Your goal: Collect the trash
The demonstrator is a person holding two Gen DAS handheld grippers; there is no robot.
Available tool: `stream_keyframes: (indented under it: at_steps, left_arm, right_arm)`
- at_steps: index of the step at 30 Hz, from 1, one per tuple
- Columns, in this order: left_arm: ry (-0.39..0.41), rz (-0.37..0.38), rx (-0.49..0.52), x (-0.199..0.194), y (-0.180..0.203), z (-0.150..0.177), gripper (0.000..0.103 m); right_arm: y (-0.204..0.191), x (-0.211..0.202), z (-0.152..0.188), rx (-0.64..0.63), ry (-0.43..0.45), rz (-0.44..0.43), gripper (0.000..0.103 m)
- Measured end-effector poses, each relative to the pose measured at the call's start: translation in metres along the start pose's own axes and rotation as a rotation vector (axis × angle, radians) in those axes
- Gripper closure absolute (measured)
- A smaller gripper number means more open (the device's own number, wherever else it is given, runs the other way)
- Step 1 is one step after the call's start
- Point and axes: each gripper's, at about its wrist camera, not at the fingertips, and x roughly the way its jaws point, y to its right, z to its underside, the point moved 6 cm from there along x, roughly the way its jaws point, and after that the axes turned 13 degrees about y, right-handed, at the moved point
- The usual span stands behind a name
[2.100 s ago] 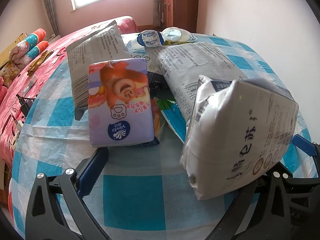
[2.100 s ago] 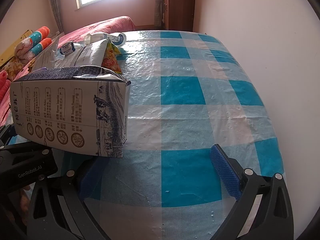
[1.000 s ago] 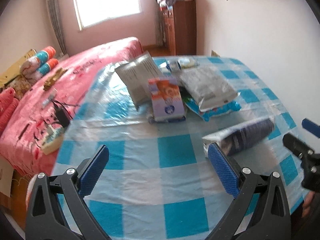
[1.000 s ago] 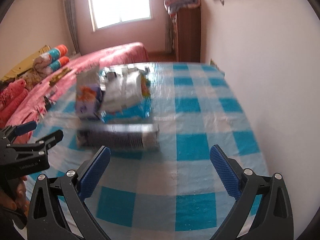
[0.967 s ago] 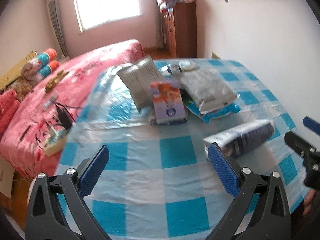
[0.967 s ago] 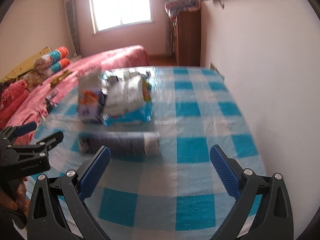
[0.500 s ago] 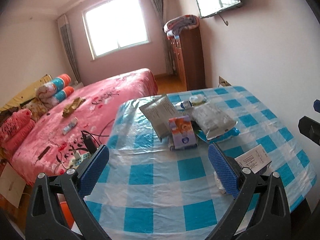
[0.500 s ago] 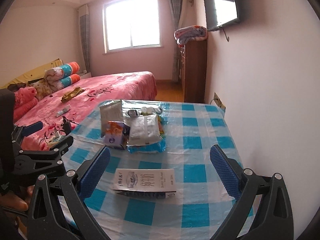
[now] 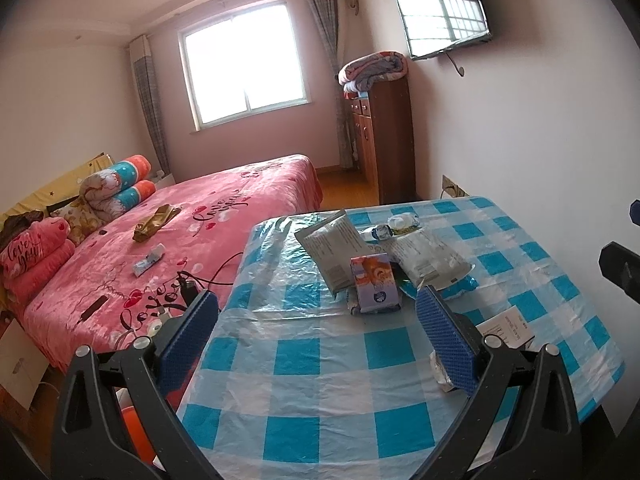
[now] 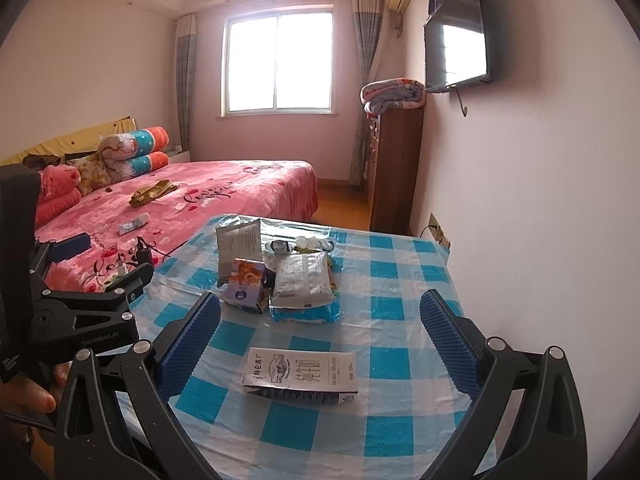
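Both hand-held grippers (image 9: pixel 316 332) (image 10: pixel 320 332) raised, apparently empty.

Both grippers are black, each with two angular arms that carry silver round screws and end in blue ribbed pads (image 10: pixel 448 340). The left gripper (image 10: pixel 92 264) has small white lettering on its side. The bare-skinned hand (image 10: pixel 28 394) shows beneath it.

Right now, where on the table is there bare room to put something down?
Free: the strip along the wall, right of the carton and foil bags, and the near edge of the table in front of the carton. Crowded: the far middle, where bags and tissue pack overlap.
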Motion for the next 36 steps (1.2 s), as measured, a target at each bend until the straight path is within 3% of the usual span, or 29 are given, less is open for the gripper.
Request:
stream_keyframes:
  at_steps: [26, 36]
  left_arm:
    - [-0.025, -0.004, 0.007, 0.004, -0.002, 0.008, 0.003]
    - [-0.073, 0.024, 0.014, 0.020, -0.001, 0.027, 0.003]
  right_arm:
    - [0.012, -0.006, -0.012, -0.013, 0.032, 0.009, 0.004]
    - [0.026, 0.006, 0.002, 0.039, 0.015, 0.019, 0.004]
